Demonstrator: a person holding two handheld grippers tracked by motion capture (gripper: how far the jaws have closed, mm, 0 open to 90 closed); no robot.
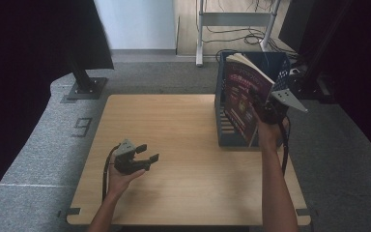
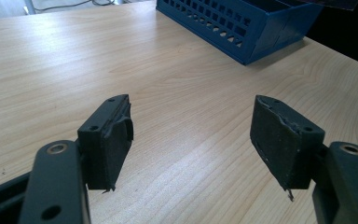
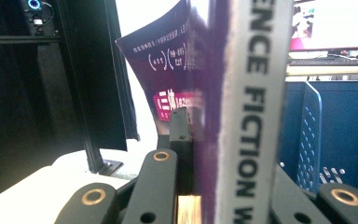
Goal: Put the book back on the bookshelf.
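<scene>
Grey carpet around a pale wooden surface (image 1: 174, 145), seen from the high view. Blue crate (image 1: 232, 130) standing at the right rear edge. Right gripper (image 1: 263, 108) raised over the crate's near side, clamped on a book (image 1: 244, 92). Book tilted, long axis running up and away, lower end down inside or just above the crate; hard to tell which. Left gripper (image 1: 147, 153) low over the surface at front left, released, well apart from book and crate.

Left gripper view: pads (image 2: 282, 140) spread wide, nothing between, bare wood below, crate (image 2: 242, 28) far ahead.

Right gripper view: spine (image 3: 254, 107) upright, pinched between the jaws, cover (image 3: 172, 70) curling away left, crate wall (image 3: 307, 135) just behind.

Probably a matter of lowering the book straight down into the crate; right hand plainly the nearer one.
</scene>
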